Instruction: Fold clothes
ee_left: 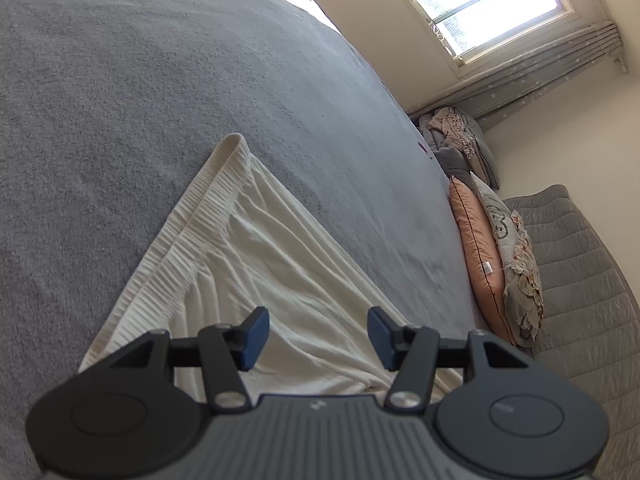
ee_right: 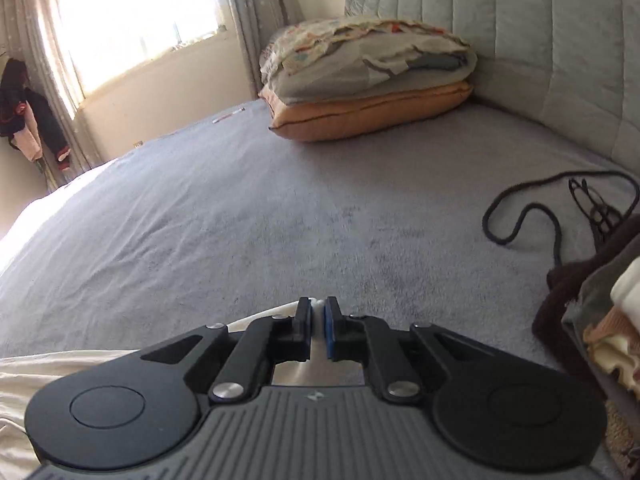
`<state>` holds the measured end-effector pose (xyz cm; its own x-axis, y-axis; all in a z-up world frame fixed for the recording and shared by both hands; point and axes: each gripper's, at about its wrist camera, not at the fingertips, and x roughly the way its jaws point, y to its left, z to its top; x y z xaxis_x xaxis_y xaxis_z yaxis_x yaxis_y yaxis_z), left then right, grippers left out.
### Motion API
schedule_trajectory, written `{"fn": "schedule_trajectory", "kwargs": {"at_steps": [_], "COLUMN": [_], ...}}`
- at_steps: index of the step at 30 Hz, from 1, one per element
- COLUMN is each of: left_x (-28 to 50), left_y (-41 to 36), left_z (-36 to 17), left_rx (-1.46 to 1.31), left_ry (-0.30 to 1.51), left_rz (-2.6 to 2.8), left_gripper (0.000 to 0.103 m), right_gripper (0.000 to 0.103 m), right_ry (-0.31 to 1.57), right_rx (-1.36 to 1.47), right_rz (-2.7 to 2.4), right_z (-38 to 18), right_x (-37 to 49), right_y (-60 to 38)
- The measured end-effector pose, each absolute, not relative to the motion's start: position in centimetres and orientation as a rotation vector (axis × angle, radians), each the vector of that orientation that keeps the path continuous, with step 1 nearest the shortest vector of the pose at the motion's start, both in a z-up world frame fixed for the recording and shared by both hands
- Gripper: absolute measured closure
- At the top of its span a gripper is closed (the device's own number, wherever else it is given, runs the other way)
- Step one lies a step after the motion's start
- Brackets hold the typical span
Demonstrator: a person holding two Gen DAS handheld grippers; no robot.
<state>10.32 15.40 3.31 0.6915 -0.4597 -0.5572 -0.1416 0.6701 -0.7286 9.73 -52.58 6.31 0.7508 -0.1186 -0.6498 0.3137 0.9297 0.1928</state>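
Note:
A cream garment (ee_left: pixel 248 264) with a ribbed elastic waistband lies spread on the grey bed cover (ee_left: pixel 160 92). My left gripper (ee_left: pixel 314 338) hovers just over its wrinkled middle, jaws wide apart, nothing between the blue pads. In the right wrist view the same cream garment (ee_right: pixel 48 384) shows at the lower left. My right gripper (ee_right: pixel 319 326) is shut on a pinch of this cream cloth, a sliver of it showing between the pads, low over the bed cover (ee_right: pixel 240 220).
An orange pillow (ee_right: pixel 368 114) under a patterned pillow (ee_right: pixel 360 56) lies against the padded headboard (ee_right: pixel 540 40). A black cord (ee_right: pixel 520 216) and a pile of clothes (ee_right: pixel 600 312) sit at the right. A window (ee_left: pixel 480 0) and curtains stand beyond the bed.

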Motion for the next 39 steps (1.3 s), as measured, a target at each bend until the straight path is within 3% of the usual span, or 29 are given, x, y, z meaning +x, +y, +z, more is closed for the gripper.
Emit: {"fn": "schedule_trajectory", "kwargs": {"at_steps": [8, 10, 12, 20, 25, 39], "left_x": [10.4, 10.4, 10.4, 10.4, 10.5, 10.4], "left_y": [15.2, 15.3, 15.4, 15.2, 15.1, 14.9], "left_z": [3.2, 3.2, 3.1, 2.9, 2.7, 2.7], "left_rx": [-0.828, -0.831, -0.832, -0.82, -0.813, -0.813], "left_ry": [0.815, 0.812, 0.813, 0.821, 0.825, 0.826], "left_rz": [-0.204, -0.2, -0.195, -0.192, -0.19, -0.19], "left_gripper": [0.047, 0.047, 0.047, 0.047, 0.046, 0.044], "right_gripper": [0.093, 0.088, 0.071, 0.057, 0.058, 0.061], "right_ry": [0.696, 0.713, 0.678, 0.541, 0.729, 0.727], "right_rx": [-0.098, -0.096, 0.027, 0.457, 0.329, -0.21], "right_rz": [-0.248, -0.293, -0.295, -0.268, -0.271, 0.01], "right_z": [6.0, 4.8, 4.3, 5.7, 3.4, 4.0], "right_x": [12.2, 12.3, 10.9, 10.3, 13.6, 8.7], "right_y": [-48.9, -49.5, -50.8, -56.1, -54.9, -47.1]}}
